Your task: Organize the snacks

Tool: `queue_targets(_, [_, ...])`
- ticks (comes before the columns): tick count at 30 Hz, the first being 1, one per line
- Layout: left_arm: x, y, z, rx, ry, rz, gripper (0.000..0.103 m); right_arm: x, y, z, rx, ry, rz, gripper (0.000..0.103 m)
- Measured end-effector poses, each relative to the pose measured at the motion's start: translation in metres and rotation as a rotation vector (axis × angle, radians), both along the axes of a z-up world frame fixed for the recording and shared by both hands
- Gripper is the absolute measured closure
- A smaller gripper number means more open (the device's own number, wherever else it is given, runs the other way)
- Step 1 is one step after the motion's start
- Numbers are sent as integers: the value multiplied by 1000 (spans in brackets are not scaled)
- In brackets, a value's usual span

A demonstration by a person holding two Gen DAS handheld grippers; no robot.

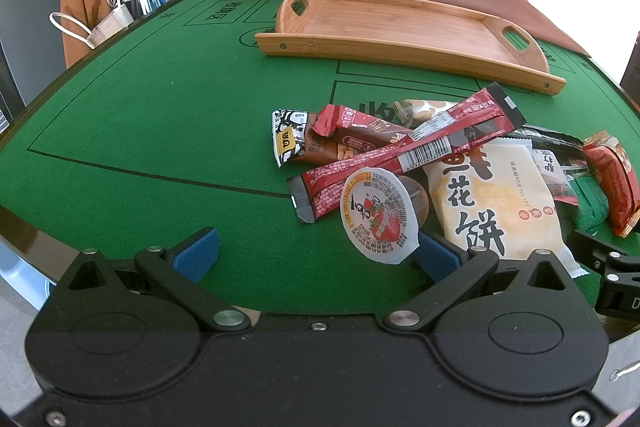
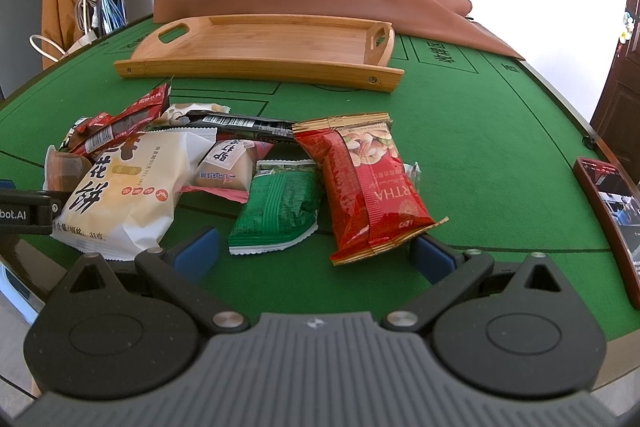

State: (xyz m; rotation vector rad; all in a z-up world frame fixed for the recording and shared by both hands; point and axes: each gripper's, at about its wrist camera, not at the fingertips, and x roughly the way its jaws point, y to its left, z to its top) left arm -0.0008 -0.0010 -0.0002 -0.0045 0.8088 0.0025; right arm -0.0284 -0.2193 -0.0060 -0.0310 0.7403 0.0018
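Left gripper (image 1: 316, 255) jaws wide, jelly cup (image 1: 378, 214) just ahead by its right finger; right gripper (image 2: 316, 251) also spread, red nut packet (image 2: 368, 187) just ahead; tray (image 2: 264, 45) beyond.

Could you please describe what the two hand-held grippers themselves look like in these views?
Both are matte black, with two rounded housings, silver pivot pins and blue ribbed pads. The left hand-held gripper has a smooth black centre; the right hand-held gripper has a grey ribbed one. No hands or sleeves show.

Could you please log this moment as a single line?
stage: start | left gripper: open, by jelly cup | right gripper: open, near red nut packet | tray: empty
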Motion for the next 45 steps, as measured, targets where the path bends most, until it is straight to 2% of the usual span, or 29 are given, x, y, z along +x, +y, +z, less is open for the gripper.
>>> queue_targets(15, [0,5,2,1,-7,-18,0,5,0,1,0,27,9,0])
queue_targets(28, [-6,7,-4,2,-69,-37,0,1,-1,0,0,12,27,0])
queue_targets(32, [-4,6,0,4,-40,-23,0,-7,-3,7,-40,-30,15,0])
queue_targets(35, [-6,7,7,-12,-63,-36,1,-12,-7,16,-76,-75,6,0])
queue_targets(41, [-9,7,19,-29,-117,-65,14,-6,-17,23,-69,-109,-2,3])
queue_targets(45, [-11,10,21,-103,-107,-88,33,4,-23,23,-55,-116,-18,9])
